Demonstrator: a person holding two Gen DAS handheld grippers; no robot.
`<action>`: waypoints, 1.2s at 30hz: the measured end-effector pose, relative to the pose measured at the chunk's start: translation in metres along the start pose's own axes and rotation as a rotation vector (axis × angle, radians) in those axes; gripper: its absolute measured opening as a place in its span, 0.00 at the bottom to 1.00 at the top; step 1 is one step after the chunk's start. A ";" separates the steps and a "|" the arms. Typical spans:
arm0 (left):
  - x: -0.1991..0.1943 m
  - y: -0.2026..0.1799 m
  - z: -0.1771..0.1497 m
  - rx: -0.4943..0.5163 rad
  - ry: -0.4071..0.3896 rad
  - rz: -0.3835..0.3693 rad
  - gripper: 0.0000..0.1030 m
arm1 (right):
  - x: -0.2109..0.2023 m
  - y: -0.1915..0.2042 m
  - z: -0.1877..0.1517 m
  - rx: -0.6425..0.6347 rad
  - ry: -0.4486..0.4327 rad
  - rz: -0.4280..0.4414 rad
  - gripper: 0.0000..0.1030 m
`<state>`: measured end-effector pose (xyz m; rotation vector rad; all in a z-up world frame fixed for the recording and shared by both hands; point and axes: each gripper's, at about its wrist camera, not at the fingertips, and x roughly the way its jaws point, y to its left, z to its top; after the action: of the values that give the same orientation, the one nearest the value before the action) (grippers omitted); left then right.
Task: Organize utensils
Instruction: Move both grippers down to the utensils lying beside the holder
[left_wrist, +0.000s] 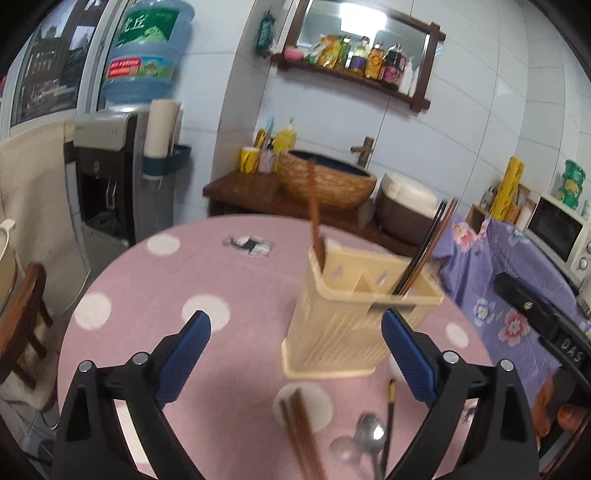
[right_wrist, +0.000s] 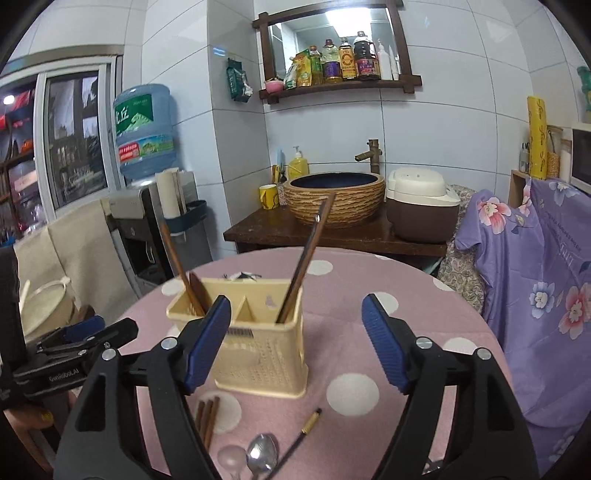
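Your left hand-held gripper (left_wrist: 295, 332) hangs above the bench (left_wrist: 155, 280) with its blue pads spread wide and nothing between them. Your right hand-held gripper (right_wrist: 295, 339) is spread just as wide and also carries nothing; in the right wrist view its left finger (right_wrist: 207, 343) overlaps the front of the holder, though you cannot tell whether it touches.

The cream utensil holder (right_wrist: 258, 354) stands upright on the pink dotted cloth near the middle of the bench. Brown chopsticks (right_wrist: 181, 269) lean out of its left compartment, and darker chopsticks (right_wrist: 303, 266) lean out of its right compartment. The middle compartment looks bare from here.

On the cloth just in front of the holder lie the loose pieces: a bundle of brown chopsticks (right_wrist: 207, 421) on the left, a metal spoon (right_wrist: 261, 452) beside a clear spoon (right_wrist: 231, 458), and a thin black chopstick with a gold band (right_wrist: 295, 439) lying at a slant to the right of them. The left wrist view is blurred, so the fine detail of these pieces is hard to read there.
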<state>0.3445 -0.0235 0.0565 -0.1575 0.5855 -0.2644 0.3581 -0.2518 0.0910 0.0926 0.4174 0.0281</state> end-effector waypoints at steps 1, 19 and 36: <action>0.000 0.004 -0.010 0.005 0.022 0.028 0.93 | -0.003 0.000 -0.008 -0.010 0.006 -0.004 0.72; 0.021 0.016 -0.113 0.014 0.280 0.016 0.60 | 0.010 -0.018 -0.132 0.093 0.311 -0.029 0.73; 0.037 -0.009 -0.127 0.103 0.334 0.062 0.37 | 0.009 -0.019 -0.141 0.113 0.342 -0.032 0.73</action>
<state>0.3012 -0.0516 -0.0654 0.0053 0.9050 -0.2619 0.3094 -0.2581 -0.0428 0.1935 0.7627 -0.0114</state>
